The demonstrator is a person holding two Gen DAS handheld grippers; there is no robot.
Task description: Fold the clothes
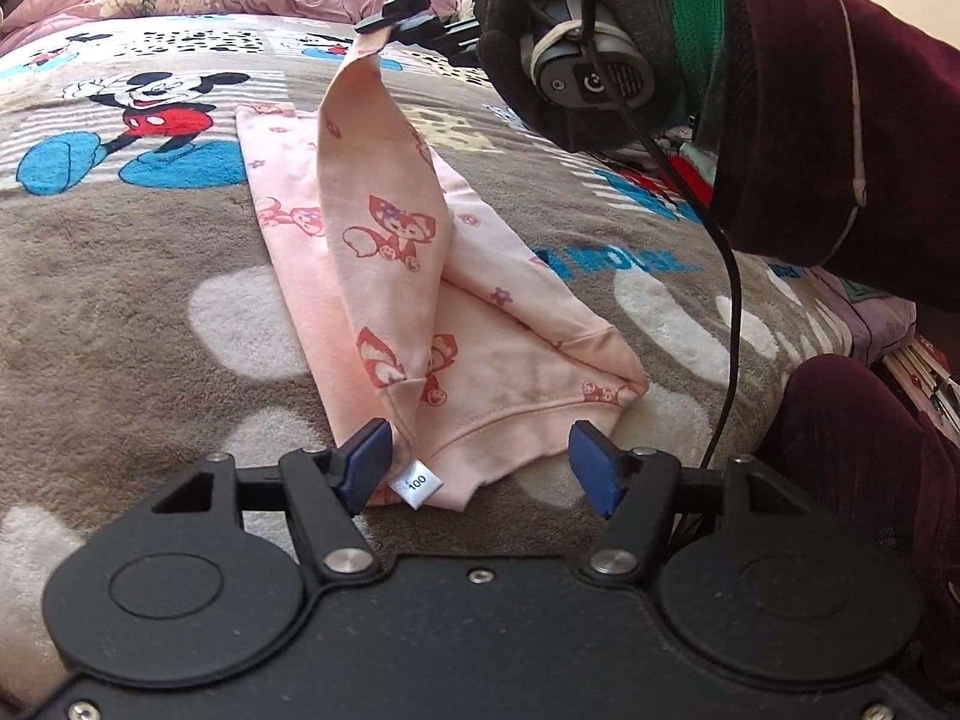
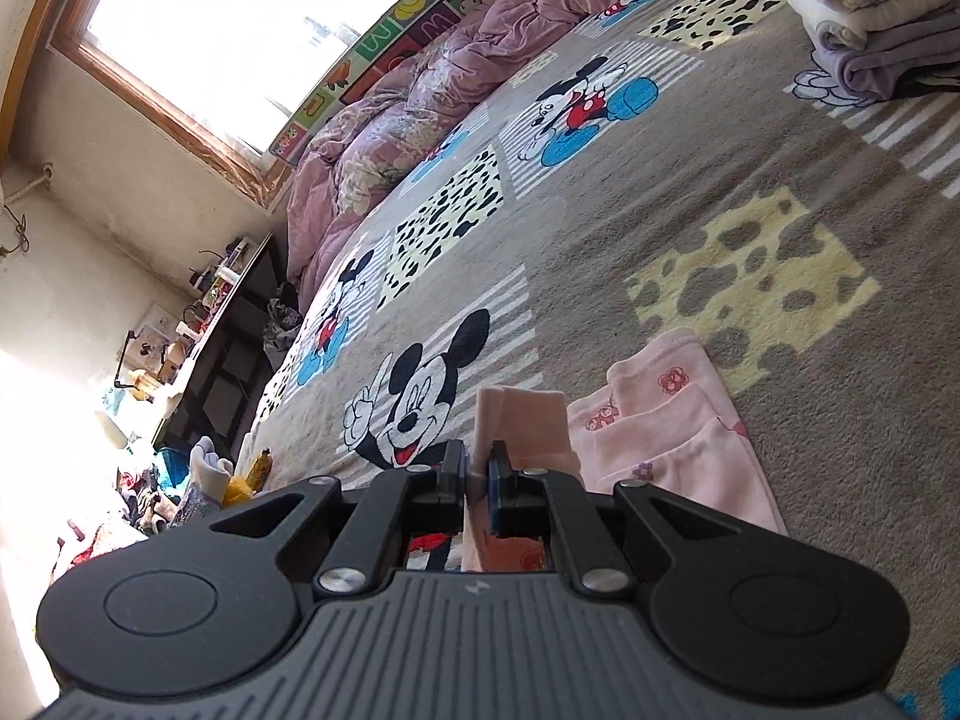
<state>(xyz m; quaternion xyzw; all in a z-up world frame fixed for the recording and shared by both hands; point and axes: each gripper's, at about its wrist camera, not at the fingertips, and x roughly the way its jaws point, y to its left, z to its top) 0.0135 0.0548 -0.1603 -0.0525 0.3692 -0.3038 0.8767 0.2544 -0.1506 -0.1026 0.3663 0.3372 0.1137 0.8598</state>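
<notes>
Right gripper [image 2: 477, 471] pressed together on a pink strip of cloth, the cuff end of the sleeve [image 1: 384, 192], and held up above the bed. Left gripper [image 1: 477, 462] spread, with the hem corner of the pink garment [image 1: 510, 372] between its blue pads but not pressed by them; could not tell if the left pad touched the cloth beside the white size label [image 1: 418, 483]. Garment lying flat on the grey cartoon blanket [image 1: 120, 300] of the bed, already narrowed lengthwise, with the lifted sleeve rising from the near hem toward the right gripper at the far side.

Judged as the step of laying the sleeve along the body of the garment. To do it well: needed to keep the sleeve lightly stretched, without twist, while carried over the middle of the garment. Needed to lower it so that its edge ran parallel to the long fold, not across it. Needed the left gripper close to the hem to hold the near corner down, so that the pull did not drag the whole garment over the fluffy blanket. Better to release only after the cuff rested flat on the cloth.
</notes>
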